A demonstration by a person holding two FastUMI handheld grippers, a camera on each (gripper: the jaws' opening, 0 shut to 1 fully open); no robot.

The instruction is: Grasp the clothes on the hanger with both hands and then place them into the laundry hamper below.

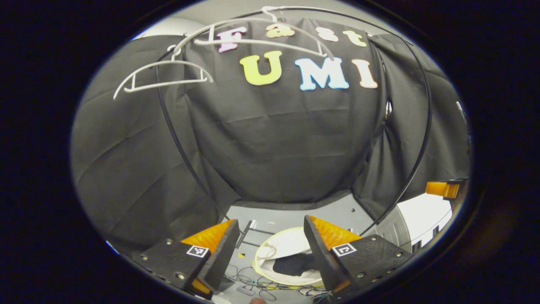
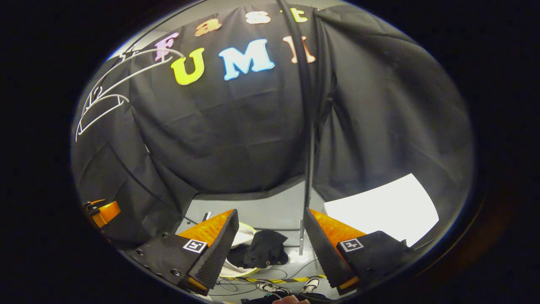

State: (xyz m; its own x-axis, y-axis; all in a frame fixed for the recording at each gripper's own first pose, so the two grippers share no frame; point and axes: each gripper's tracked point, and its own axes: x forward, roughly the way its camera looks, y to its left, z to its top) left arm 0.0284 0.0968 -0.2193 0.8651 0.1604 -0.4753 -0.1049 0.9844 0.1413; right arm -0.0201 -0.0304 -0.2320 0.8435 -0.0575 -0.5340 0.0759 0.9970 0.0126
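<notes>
In the left gripper view, two bare white plastic hangers (image 1: 162,76) hang at the upper left against the black cloth wall, the larger one (image 1: 261,36) further right. My left gripper (image 1: 268,240) has its jaws spread wide with nothing between them. Past its fingers, down on the grey floor, stands the round white laundry hamper (image 1: 287,257), and a dark garment (image 1: 295,265) lies inside it. At the far right edge I see part of my other gripper (image 1: 443,188).

In the right gripper view, the white hangers (image 2: 103,103) show at the far left, and part of my left gripper (image 2: 101,212) is below them. My right gripper (image 2: 270,240) is also spread wide, holding nothing. Between its fingers the dark clothes (image 2: 263,251) drape over the hamper's rim (image 2: 247,230). A black upright pole (image 2: 310,126) rises just right of centre, and a white sheet (image 2: 384,209) lies at the right.
</notes>
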